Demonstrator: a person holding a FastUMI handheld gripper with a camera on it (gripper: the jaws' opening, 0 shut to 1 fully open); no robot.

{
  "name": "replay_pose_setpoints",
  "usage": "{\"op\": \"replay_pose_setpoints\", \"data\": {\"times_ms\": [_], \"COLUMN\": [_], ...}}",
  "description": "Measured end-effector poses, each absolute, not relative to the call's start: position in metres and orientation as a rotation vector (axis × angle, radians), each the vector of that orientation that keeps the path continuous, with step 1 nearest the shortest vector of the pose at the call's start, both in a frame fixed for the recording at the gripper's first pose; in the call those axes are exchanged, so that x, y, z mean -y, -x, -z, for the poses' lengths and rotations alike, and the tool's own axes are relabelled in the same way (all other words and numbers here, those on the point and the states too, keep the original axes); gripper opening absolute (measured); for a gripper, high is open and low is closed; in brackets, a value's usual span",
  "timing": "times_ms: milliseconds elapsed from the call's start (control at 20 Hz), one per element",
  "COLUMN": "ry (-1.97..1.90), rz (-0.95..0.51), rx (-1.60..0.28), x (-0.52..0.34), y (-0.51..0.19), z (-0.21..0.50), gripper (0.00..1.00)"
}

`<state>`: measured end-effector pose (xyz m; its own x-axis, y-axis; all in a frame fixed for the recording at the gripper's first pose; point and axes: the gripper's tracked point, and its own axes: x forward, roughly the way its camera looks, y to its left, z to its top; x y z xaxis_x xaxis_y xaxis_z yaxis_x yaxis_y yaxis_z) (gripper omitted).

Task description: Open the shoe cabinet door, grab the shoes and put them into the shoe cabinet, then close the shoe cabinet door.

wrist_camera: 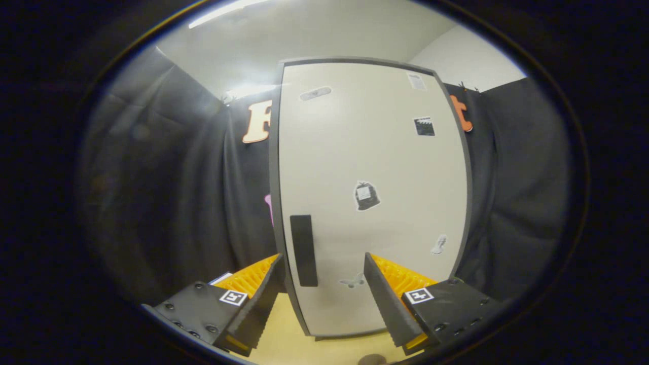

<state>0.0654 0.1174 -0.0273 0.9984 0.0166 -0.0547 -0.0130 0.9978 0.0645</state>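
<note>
You face a smooth, matt shoe cabinet door (372, 167) bearing paper-like stickers (366, 195) and a matt handle (303, 250). Your gripper (322, 263), spread apart, shows ribbed finger faces. Floor (284, 339) looks like smooth wood.
</note>
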Motion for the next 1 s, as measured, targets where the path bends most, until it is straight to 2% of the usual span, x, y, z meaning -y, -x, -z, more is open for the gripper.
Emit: {"op": "replay_pose_setpoints", "data": {"times_ms": [500,1000], "ry": [-0.068,-0.058], "rz": [0.033,0.066], "rx": [-0.092,-0.123], "x": [-0.135,-0.137], "y": [-0.125,-0.145], "z": [0.054,0.068], "gripper": [0.96,0.56]}}
